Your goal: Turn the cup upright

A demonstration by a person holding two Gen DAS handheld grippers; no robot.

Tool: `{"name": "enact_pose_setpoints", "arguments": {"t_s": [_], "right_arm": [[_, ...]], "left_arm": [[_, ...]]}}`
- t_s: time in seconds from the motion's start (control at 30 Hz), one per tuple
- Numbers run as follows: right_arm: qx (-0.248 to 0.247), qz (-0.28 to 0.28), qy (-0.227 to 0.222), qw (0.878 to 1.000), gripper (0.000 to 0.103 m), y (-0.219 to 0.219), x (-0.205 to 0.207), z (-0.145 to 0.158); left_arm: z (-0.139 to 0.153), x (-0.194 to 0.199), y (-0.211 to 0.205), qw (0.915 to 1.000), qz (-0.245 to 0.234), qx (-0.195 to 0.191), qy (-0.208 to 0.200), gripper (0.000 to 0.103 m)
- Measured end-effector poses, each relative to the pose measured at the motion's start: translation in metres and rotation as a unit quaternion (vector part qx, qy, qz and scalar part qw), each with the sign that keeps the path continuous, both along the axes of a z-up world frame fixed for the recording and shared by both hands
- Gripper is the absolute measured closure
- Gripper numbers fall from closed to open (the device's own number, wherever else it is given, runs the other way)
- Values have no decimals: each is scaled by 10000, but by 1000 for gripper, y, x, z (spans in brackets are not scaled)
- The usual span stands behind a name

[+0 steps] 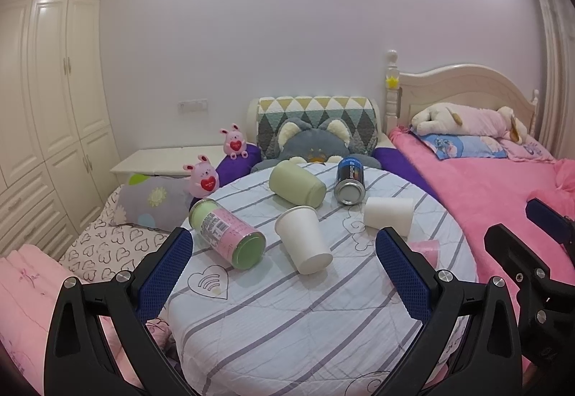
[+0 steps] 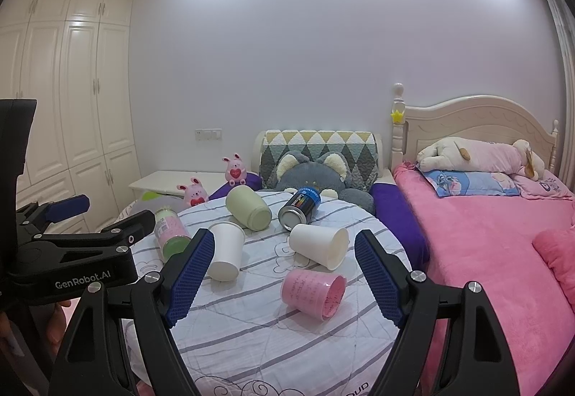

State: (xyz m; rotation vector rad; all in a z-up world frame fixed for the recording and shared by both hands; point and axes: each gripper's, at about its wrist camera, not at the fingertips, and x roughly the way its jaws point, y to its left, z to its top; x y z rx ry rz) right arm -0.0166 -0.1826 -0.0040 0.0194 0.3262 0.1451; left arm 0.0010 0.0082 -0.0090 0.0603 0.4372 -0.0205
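Observation:
Several cups and cans lie on their sides on a round table with a striped cloth. A white paper cup lies in the middle. A second white cup lies to its right. A pink cup lies nearest my right gripper, mostly hidden in the left wrist view. A green cup lies further back. My left gripper is open and empty above the table's near side. My right gripper is open and empty, with the pink cup between its fingers' line of sight.
A pink-green can and a blue spray can also lie on the table. A pink bed is to the right, a grey plush cushion behind, wardrobes to the left.

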Motion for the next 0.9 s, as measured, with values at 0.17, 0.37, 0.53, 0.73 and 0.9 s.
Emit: {"name": "enact_pose_setpoints", "arguments": {"t_s": [0.17,0.37,0.53,0.73,0.9], "right_arm": [[-3,-27,18,10000,21,-2,-4,-2],[-29,-58,67,10000,21,-3,-4,0],[-42,-51,77,9999,21,-4,-4,1],[-51,-60,83,9999,21,-4,-3,0],[-58,-63,80,9999,21,-3,-3,0]], "left_arm": [[-1,2,3,10000,27,-29,37,0],[-2,6,10,9999,51,-94,91,0],[-2,7,12,9999,36,-116,98,0],[-2,7,11,9999,45,-120,105,0],[-2,7,11,9999,51,-116,102,0]]}}
